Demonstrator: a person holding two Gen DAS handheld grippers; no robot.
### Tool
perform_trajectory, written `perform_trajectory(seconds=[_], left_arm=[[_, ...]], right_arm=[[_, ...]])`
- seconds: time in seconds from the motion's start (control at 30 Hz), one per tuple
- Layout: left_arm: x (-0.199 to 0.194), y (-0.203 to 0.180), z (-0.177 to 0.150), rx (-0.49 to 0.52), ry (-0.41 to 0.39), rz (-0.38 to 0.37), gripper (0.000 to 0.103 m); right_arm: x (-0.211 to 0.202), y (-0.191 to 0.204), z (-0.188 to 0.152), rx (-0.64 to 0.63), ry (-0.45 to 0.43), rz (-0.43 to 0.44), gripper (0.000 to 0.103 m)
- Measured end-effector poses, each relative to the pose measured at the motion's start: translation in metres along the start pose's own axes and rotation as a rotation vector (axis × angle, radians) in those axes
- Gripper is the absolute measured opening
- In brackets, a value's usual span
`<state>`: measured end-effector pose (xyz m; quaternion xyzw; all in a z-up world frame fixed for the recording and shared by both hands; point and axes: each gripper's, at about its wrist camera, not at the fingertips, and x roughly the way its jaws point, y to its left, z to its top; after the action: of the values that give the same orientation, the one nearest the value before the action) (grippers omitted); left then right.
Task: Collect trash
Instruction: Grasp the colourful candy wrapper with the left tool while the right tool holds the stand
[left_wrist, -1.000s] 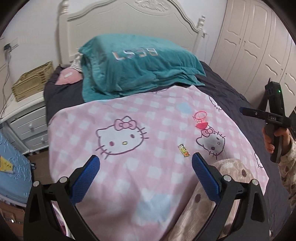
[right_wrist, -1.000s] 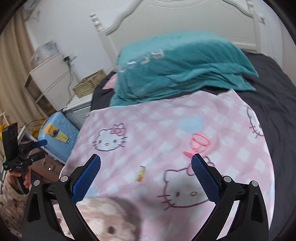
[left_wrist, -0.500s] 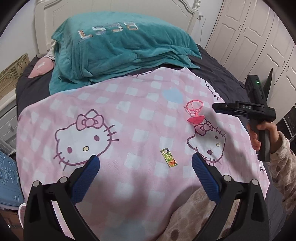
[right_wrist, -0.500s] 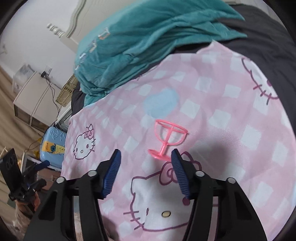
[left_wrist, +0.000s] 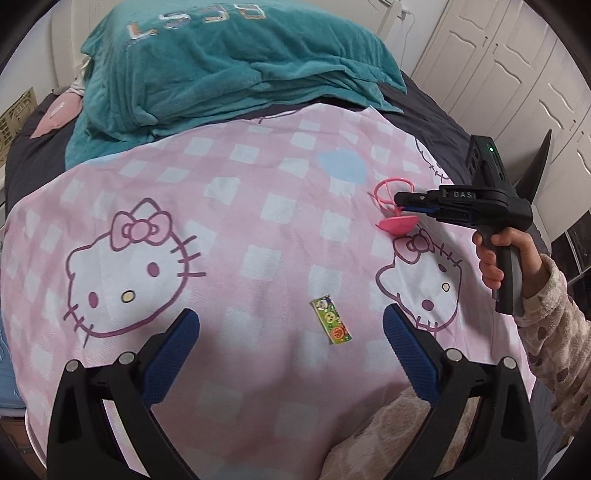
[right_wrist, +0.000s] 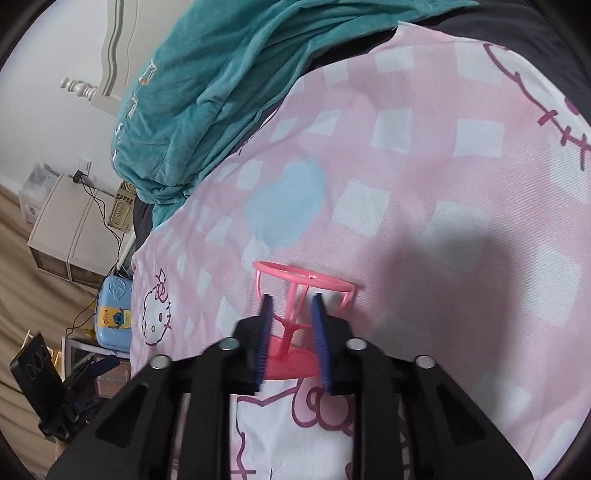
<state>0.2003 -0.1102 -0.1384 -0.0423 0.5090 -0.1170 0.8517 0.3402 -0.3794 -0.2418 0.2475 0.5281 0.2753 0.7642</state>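
right gripper (right_wrist: 291, 314) jaws just closing around pink cup (right_wrist: 295, 291); left gripper (left_wrist: 291, 332) jaws apart.

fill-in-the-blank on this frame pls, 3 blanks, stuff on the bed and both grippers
1. The right gripper is around the pink ____.
2. The candy wrapper lies on the ____ blanket.
3. The left gripper hovers with its jaws ____.

Missing words: plastic cup; pink checked; open

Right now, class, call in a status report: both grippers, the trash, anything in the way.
Left gripper open above the wrapper. Right gripper, jaws just closing, around the pink cup stem; contact unclear. Blanket otherwise bare nearby.
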Motion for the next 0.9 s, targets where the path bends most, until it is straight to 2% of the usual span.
perform_trajectory(seconds=[0.03,0.2,0.4,0.5,0.6,0.7,0.77,0.8,0.83,0.9], left_arm=[[0.003,-0.002,0.000,0.006,0.004,-0.003,0.098],[0.021,-0.016,0.004,0.035,0.033,-0.053,0.098],[0.047,-0.037,0.005,0.082,0.096,-0.063,0.098],[0.057,-0.045,0.009,0.162,0.105,-0.097,0.091],[0.060,-0.048,0.016,0.303,0.096,-0.162,0.091],[0.068,-0.048,0.023,0.442,0.143,-0.144,0.091],[0.074,-0.046,0.028,0.519,0.187,-0.164,0.091],[0.077,-0.045,0.030,0.537,0.201,-0.182,0.088],[0.080,-0.045,0.032,0.546,0.218,-0.197,0.078],[0.088,-0.043,0.032,0.562,0.259,-0.226,0.064]], right_arm=[[-0.001,0.001,-0.001,-0.006,-0.010,0.003,0.003],[-0.015,0.013,-0.006,-0.076,-0.057,-0.028,0.003],[-0.048,0.021,-0.021,-0.134,-0.101,-0.043,0.003],[-0.065,0.022,-0.032,-0.137,-0.109,-0.026,0.003],[-0.081,0.024,-0.044,-0.150,-0.110,-0.024,0.003],[-0.087,0.024,-0.052,-0.163,-0.083,-0.007,0.003],[-0.087,0.024,-0.056,-0.179,-0.070,-0.026,0.003],[-0.086,0.024,-0.057,-0.179,-0.063,-0.026,0.003],[-0.086,0.023,-0.058,-0.174,-0.061,-0.026,0.003],[-0.086,0.022,-0.060,-0.158,-0.057,-0.023,0.003]])
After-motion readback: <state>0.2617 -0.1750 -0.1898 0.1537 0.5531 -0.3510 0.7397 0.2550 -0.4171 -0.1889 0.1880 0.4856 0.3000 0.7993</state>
